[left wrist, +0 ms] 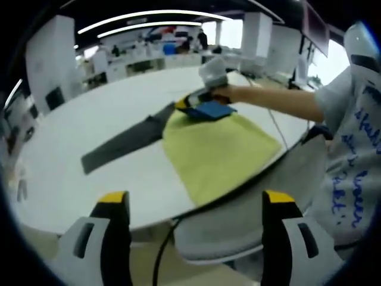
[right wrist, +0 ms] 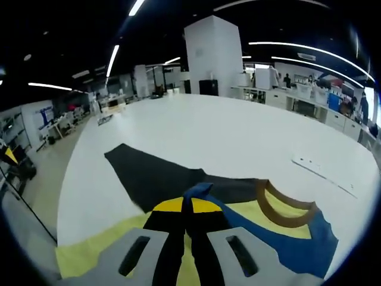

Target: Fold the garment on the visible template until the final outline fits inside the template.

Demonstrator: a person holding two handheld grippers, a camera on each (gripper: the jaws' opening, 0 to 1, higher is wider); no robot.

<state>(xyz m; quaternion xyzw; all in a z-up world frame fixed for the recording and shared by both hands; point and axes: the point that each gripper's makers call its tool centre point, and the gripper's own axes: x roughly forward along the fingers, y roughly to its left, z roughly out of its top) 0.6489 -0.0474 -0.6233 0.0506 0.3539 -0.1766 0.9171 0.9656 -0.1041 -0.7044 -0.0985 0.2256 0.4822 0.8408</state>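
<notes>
In the left gripper view, the left gripper [left wrist: 196, 205] sits low at the near edge of the big white table [left wrist: 71, 143], off the cloth, jaws spread wide with nothing between them. Going left to right on the tabletop: a dark grey strip [left wrist: 122, 143] lies flat, running diagonally up toward the middle. It butts right up against the garment [left wrist: 217, 149], which is mostly yellow, spread flat near the table's near edge. At the far end of the yellow part there's a blue bit folded over on top, and that's where the right gripper [left wrist: 199, 101] is, held in a person's hand [left wrist: 223, 93]. Further right the person's arm stretches out, and their white shirt with blue writing [left wrist: 351, 161] shows at the right side. A grey chair [left wrist: 244, 220] sits below the table edge between the jaws.

In the right gripper view, the dark strip [right wrist: 161, 176] lies left of centre on the table [right wrist: 238, 131]. The right gripper [right wrist: 186, 205] has its jaws pinched together on a blue edge of the garment [right wrist: 297, 238]. To the right of the tips is the brown collar [right wrist: 286, 208], with blue fabric around it and yellow beneath.
</notes>
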